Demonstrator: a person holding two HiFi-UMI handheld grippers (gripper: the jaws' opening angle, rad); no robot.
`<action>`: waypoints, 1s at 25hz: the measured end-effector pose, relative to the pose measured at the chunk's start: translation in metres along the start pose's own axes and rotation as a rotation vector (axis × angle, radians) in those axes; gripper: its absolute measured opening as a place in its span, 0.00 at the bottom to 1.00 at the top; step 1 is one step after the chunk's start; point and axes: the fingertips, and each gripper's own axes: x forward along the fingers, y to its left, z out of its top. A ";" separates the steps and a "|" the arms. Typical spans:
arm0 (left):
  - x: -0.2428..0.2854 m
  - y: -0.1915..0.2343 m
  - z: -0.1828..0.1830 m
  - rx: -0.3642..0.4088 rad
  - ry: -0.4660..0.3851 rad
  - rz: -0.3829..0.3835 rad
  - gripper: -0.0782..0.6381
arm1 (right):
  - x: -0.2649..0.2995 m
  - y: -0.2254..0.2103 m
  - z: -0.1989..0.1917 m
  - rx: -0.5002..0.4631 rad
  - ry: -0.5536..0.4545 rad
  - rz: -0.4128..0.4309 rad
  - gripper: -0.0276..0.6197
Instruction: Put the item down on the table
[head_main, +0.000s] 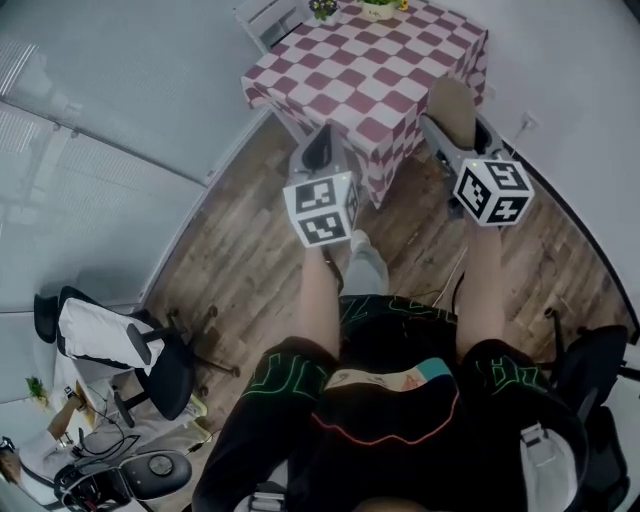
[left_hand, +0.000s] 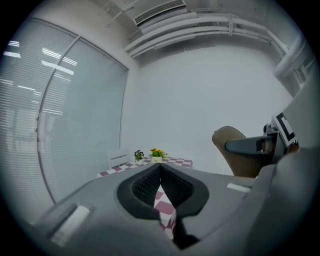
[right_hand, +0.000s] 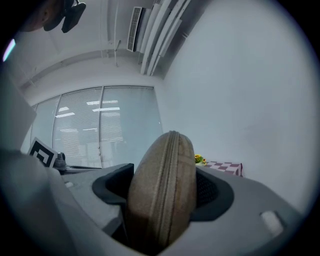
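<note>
Clerk: Table (head_main: 370, 70), checked cloth, far side of the room. Condition?
Checker: Near part of the cloth is bare, which suits a set-down.
Clerk: Office chair (head_main: 130, 350), near left?
Checker: Well apart from the table, no part in this job.
Clerk: Left gripper (left_hand: 160, 167)?
Checker: Pads closed on each other with nothing between them. It is held level beside the other, likely spare for this job.
Clerk: Right gripper (right_hand: 165, 182)?
Checker: Jaws wide, clamped on the tan zip case (head_main: 452, 108). The zip seam runs upright between the pads, so the flat sides take the grip. The case is at the table's near right edge, apparently not yet on the cloth.
Clerk: Flower pots (head_main: 378, 8)?
Checker: At the far edge, away from the likely drop spot.
</note>
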 end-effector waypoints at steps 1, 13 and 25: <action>0.009 0.004 -0.004 0.002 0.011 0.007 0.12 | 0.009 -0.004 -0.006 0.010 0.010 0.001 0.57; 0.122 0.073 -0.075 -0.028 0.199 0.002 0.12 | 0.143 -0.033 -0.080 0.161 0.124 -0.018 0.57; 0.210 0.126 -0.086 -0.093 0.226 -0.042 0.12 | 0.240 -0.041 -0.080 0.131 0.166 -0.066 0.57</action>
